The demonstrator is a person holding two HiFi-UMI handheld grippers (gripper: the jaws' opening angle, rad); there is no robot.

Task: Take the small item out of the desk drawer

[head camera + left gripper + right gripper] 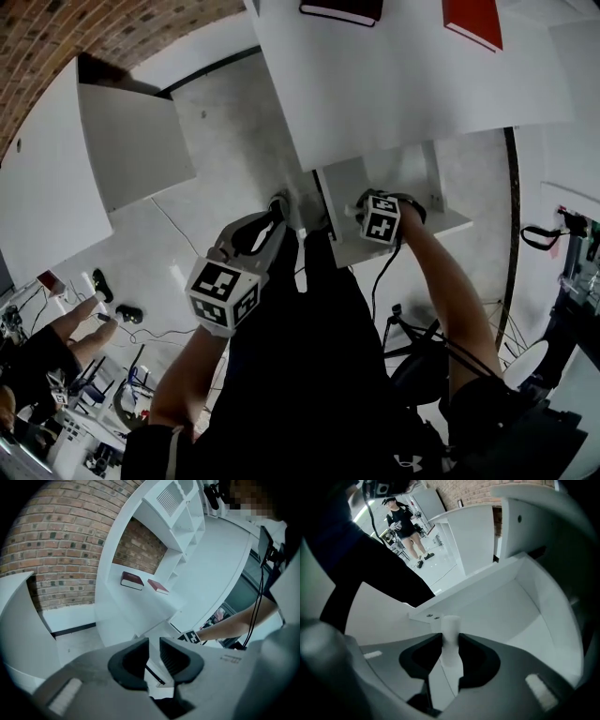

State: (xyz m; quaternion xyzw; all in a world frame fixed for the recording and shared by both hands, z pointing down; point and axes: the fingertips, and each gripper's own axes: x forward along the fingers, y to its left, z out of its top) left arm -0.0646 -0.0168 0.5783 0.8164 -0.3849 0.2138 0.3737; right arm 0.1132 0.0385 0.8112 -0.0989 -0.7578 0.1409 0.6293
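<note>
Right gripper view shows my right gripper (pixel 451 641) pinching a small white cylindrical item (pixel 451 623) between its pads, held above the open white desk drawer (pixel 525 602). In the left gripper view, my left gripper (pixel 154 644) has its jaws a narrow gap apart and empty, facing the white desk (pixel 140 606).

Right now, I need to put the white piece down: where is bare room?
The desk top is bare from its front edge up to the two books. The drawer floor is bare too. Crowded: the drawer's front, where the right gripper holds the white piece.
</note>
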